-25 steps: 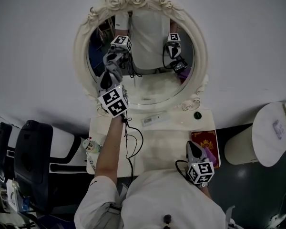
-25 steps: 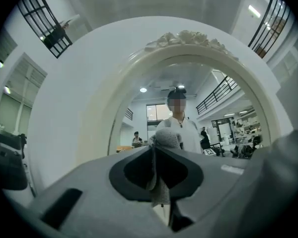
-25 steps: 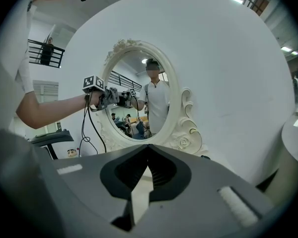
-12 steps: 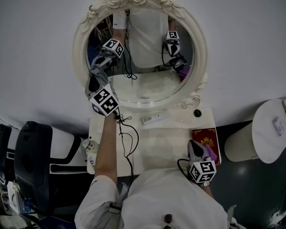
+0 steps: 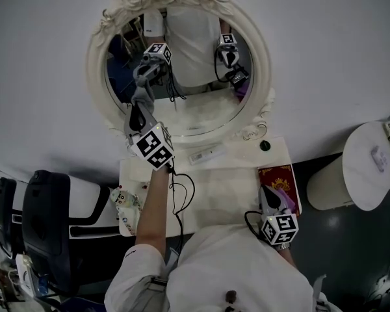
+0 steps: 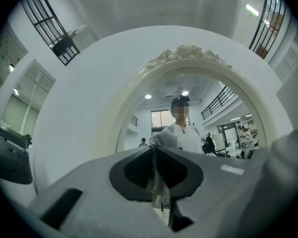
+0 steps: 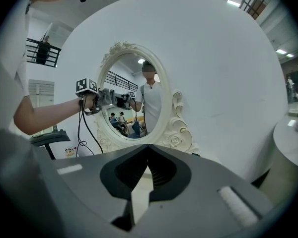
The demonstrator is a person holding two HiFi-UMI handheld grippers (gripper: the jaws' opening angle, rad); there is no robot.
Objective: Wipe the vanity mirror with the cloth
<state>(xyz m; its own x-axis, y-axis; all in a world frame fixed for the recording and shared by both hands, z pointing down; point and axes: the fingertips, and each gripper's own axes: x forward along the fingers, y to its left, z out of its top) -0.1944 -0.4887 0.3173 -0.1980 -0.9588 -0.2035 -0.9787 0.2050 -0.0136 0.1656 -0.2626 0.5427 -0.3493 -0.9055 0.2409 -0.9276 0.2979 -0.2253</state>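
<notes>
The oval vanity mirror in its cream carved frame stands against the white wall. My left gripper is raised to the lower left of the glass, shut on a grey cloth that presses on the mirror. In the left gripper view the cloth bunches above the closed jaws of the left gripper, with the frame just ahead. My right gripper is shut with nothing in it, low over the table's right side. The right gripper view shows the right gripper, the mirror and the cloth.
A white vanity table carries a red booklet, a white tube and a small dark knob. A black chair stands at the left. A cream bin and a round white table stand at the right.
My left gripper swept the cloth out to the mirror's left edge, then back right along the lower glass. The right gripper stayed put. The head view shifted slightly.
</notes>
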